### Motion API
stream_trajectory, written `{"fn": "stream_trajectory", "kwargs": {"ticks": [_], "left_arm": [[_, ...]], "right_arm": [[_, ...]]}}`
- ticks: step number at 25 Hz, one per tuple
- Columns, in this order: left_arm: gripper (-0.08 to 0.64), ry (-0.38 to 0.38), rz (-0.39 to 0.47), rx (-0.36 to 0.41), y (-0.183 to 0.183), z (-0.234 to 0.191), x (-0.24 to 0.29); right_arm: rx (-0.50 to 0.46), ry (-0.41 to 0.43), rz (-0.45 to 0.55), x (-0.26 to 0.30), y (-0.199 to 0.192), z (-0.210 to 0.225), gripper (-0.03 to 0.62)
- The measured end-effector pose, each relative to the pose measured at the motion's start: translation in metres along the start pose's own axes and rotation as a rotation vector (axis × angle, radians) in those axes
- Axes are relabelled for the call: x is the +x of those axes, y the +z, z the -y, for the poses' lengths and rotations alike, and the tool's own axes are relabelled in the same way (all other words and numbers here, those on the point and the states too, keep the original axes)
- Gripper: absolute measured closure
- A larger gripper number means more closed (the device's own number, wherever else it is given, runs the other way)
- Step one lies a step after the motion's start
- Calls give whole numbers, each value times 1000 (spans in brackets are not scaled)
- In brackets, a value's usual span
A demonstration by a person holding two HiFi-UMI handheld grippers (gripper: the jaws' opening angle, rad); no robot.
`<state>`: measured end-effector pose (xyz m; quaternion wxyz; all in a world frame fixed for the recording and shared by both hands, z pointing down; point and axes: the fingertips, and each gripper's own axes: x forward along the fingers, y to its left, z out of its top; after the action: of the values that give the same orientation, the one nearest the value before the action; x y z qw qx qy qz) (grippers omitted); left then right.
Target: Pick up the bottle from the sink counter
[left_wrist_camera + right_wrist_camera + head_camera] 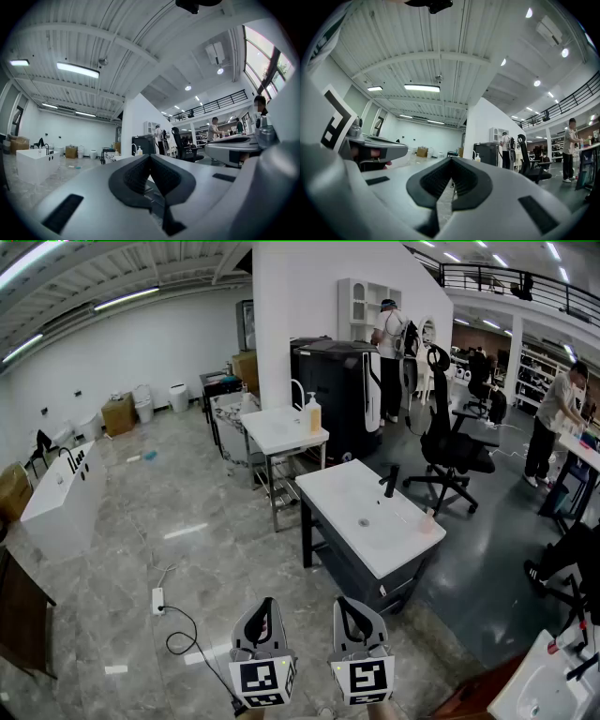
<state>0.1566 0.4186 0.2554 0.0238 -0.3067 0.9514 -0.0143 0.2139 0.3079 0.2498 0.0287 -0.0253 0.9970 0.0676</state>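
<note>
Both grippers are being held low at the bottom edge of the head view, side by side over the floor [202, 554], well apart from either worktop. The left gripper [266, 606] is being held fully closed, pads together, with nothing between them. The right gripper [349, 604] is being held closed and empty in the same way.

The bottle [312, 415], a pale yellow pump type, is being carried upright on the far worktop [277, 435], a white sink top on a metal frame, just beside a curved tap [298, 393]. It is being shown small and distant in both gripper views.

The near worktop [342, 491], a white sink top on a dark cabinet, is being seen between the grippers and the far one. A black tap [391, 480] is being carried at its back edge, and a small pink item [427, 520] near its right edge; what it is cannot be told.

The room is being lit by ceiling strip lights [131, 298], and the grey polished stone is reflecting them. A white bathtub [58, 501] is being seen at the left, with cardboard boxes [118, 413] by the white back wall. A power strip [157, 599] with a black cable [187, 634] is lying on the floor. A black office chair [452, 442] is standing right of the near worktop. Two people are standing: one at the back [387, 338], one at the right [553, 423].
</note>
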Motion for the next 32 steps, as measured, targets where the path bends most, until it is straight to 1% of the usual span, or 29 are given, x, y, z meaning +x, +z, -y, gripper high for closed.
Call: {"fn": "stream_trajectory", "kwargs": {"ticks": [11, 16, 20, 22, 27, 32], "left_arm": [[541, -14, -22, 3, -6, 6, 23], [541, -9, -30, 1, -9, 10, 30], [541, -5, -31, -4, -12, 14, 38], [541, -3, -31, -7, -14, 17, 42], [541, 9, -12, -6, -15, 27, 54], [541, 3, -5, -13, -18, 40, 61]], "right_arm": [[5, 3, -6, 17, -6, 11, 580], [29, 19, 6, 20, -10, 18, 580], [-6, 13, 7, 25, -12, 27, 580], [-13, 20, 6, 26, -16, 32, 580], [17, 38, 17, 28, -22, 48, 580], [11, 61, 20, 30, -26, 59, 580]]}}
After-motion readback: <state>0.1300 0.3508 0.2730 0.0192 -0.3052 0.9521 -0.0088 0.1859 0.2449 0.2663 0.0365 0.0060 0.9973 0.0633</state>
